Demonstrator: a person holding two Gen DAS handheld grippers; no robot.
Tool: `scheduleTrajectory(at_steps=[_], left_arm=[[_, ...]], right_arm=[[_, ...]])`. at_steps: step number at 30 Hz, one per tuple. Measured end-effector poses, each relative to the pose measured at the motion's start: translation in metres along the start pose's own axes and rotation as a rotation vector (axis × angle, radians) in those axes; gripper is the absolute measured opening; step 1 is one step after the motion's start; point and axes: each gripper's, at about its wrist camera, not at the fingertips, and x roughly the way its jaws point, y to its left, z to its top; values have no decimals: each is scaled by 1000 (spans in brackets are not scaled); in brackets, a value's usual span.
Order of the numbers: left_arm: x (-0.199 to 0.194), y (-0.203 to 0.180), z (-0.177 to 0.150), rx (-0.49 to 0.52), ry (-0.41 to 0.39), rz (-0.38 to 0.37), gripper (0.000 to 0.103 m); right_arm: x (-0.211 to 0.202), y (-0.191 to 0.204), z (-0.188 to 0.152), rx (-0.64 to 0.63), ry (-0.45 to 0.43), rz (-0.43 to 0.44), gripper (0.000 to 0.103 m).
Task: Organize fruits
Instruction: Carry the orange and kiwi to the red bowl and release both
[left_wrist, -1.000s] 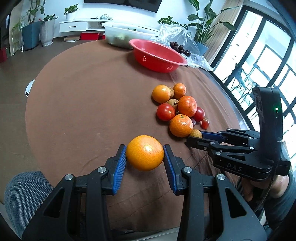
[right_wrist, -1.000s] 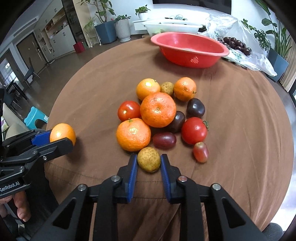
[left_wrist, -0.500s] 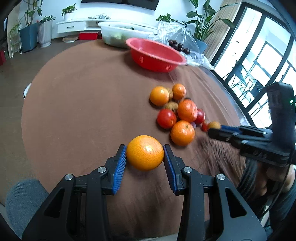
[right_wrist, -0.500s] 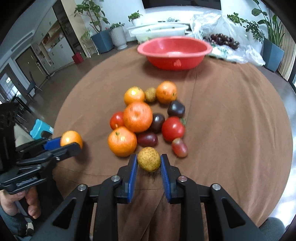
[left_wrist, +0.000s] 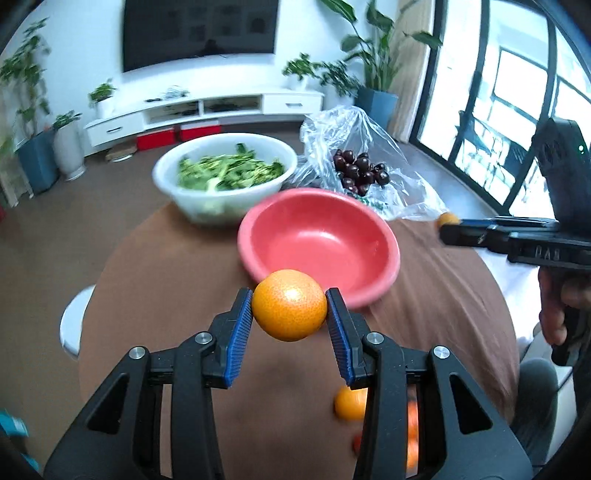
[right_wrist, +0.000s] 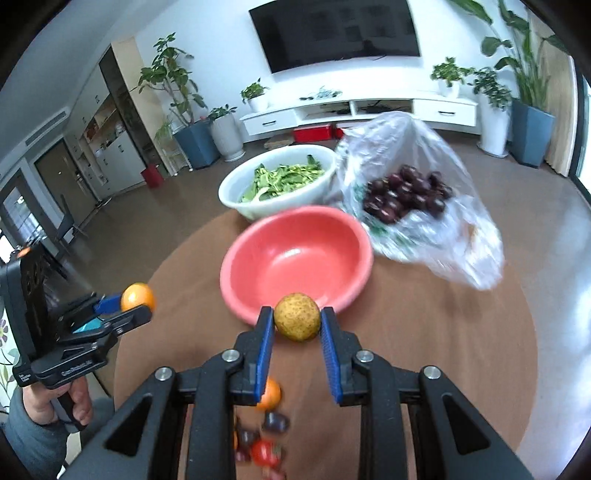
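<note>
My left tool (left_wrist: 289, 314) pinches an orange (left_wrist: 289, 309) between its two blue pads (left_wrist: 240, 325). The orange is up in the air, off the counter (left_wrist: 177, 280). The red bowl (left_wrist: 318, 242) sits just past it, at about 12 o'clock in the left view. The near rim of the bowl shows right behind the orange.

My right tool (right_wrist: 296, 325) pinches a small yellow-brown fruit (right_wrist: 296, 316) with dark speckles. I cannot tell what kind of fruit it is. It is up in the air too, and the red bowl (right_wrist: 295, 258) is just past it at 12 o'clock. The bowl has nothing in it.

In the right view my left tool (right_wrist: 136, 306) is at 9 o'clock with its orange (right_wrist: 137, 296). In the left view my right tool (left_wrist: 448, 225) is at 2 o'clock with its little fruit (left_wrist: 448, 219).

Behind the red bowl is a white bowl (right_wrist: 275, 181) of green leaves. Beside it, at 1 o'clock, lies a clear plastic bag (right_wrist: 424, 206) with dark round fruits (right_wrist: 404, 197) inside.

The other fruits are low down under my tools and look blurry. I see an orange one (right_wrist: 269, 394), a dark one (right_wrist: 276, 422) and a red one (right_wrist: 264, 451) on the brown counter (right_wrist: 443, 332).
</note>
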Motion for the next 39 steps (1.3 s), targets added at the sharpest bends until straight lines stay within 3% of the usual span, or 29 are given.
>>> scheduleTrajectory(at_steps=[4, 7, 13, 18, 22, 23, 27, 35, 39], left_arm=[[59, 2, 33, 34, 85, 0, 38], [99, -1, 44, 49, 128, -3, 38], [146, -10, 42, 74, 177, -6, 38], [159, -14, 36, 99, 201, 19, 38], [160, -17, 35, 121, 200, 36, 39], [158, -17, 34, 126, 198, 43, 49], [150, -19, 34, 136, 177, 64, 59], [108, -23, 36, 143, 111, 82, 62], [60, -24, 24, 102, 40, 62, 84]], right_arm=[[46, 0, 21, -51, 56, -63, 28], [73, -9, 26, -49, 103, -54, 28], [109, -15, 27, -66, 163, -73, 28], [124, -17, 22, -105, 190, -108, 28], [127, -19, 21, -98, 196, -110, 32], [128, -18, 22, -101, 195, -108, 36], [125, -13, 24, -123, 189, -128, 40], [73, -19, 15, -87, 109, -136, 52], [32, -17, -8, -66, 40, -93, 61]])
